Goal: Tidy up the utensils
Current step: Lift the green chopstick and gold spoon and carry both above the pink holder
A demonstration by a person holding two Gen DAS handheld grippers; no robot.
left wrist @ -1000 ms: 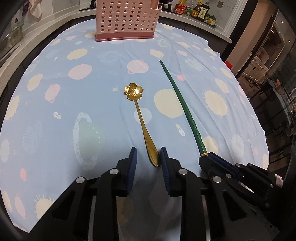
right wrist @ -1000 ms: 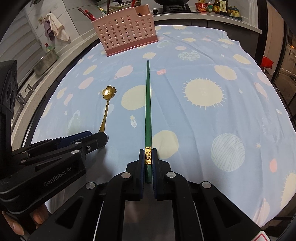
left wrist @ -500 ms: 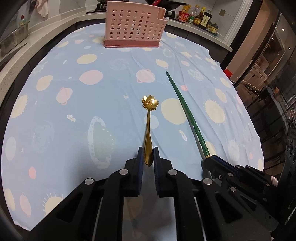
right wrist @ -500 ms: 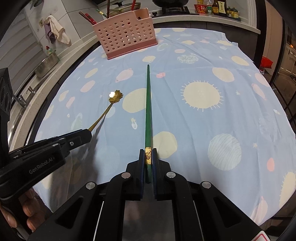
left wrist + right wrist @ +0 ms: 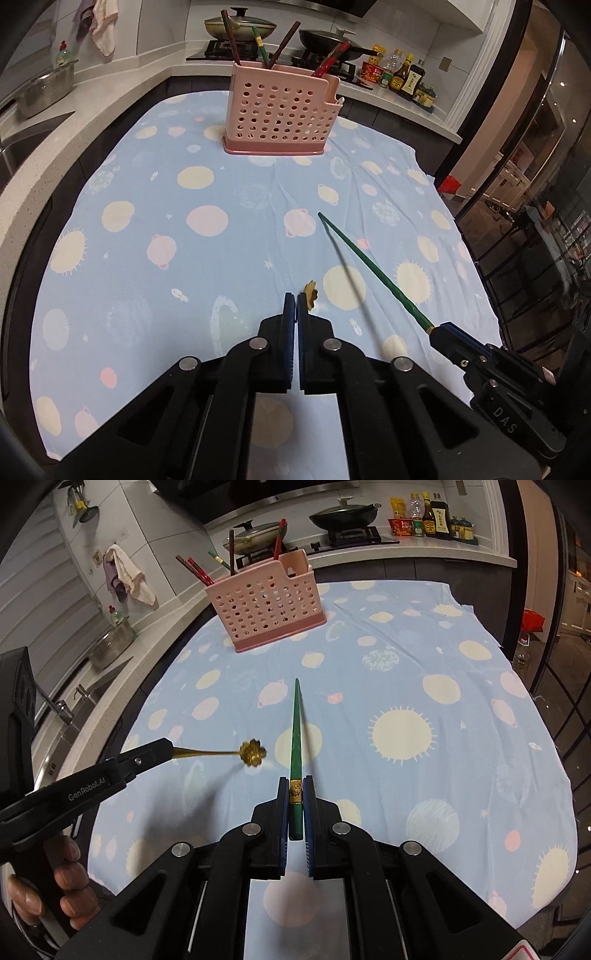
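Note:
My left gripper [image 5: 296,298] is shut on the gold flower spoon [image 5: 310,293] and holds it in the air above the cloth; the spoon [image 5: 252,752] and the left gripper [image 5: 164,751] also show in the right wrist view. My right gripper [image 5: 295,784] is shut on the green chopstick [image 5: 295,734], lifted and pointing toward the pink utensil basket [image 5: 264,603]. The chopstick [image 5: 369,264] and the right gripper [image 5: 441,332] show in the left wrist view at right. The basket [image 5: 279,112] stands at the far end and holds several chopsticks.
A blue patterned cloth [image 5: 147,206] covers the table. A counter with a metal colander [image 5: 44,90] runs along the left. A stove with pans [image 5: 343,517] and sauce bottles [image 5: 428,515] stand behind the basket. The table's right edge drops off.
The left gripper closed on the gold spoon and lifted it off the cloth. The right gripper raised the green chopstick. Both moved up, toward the basket.

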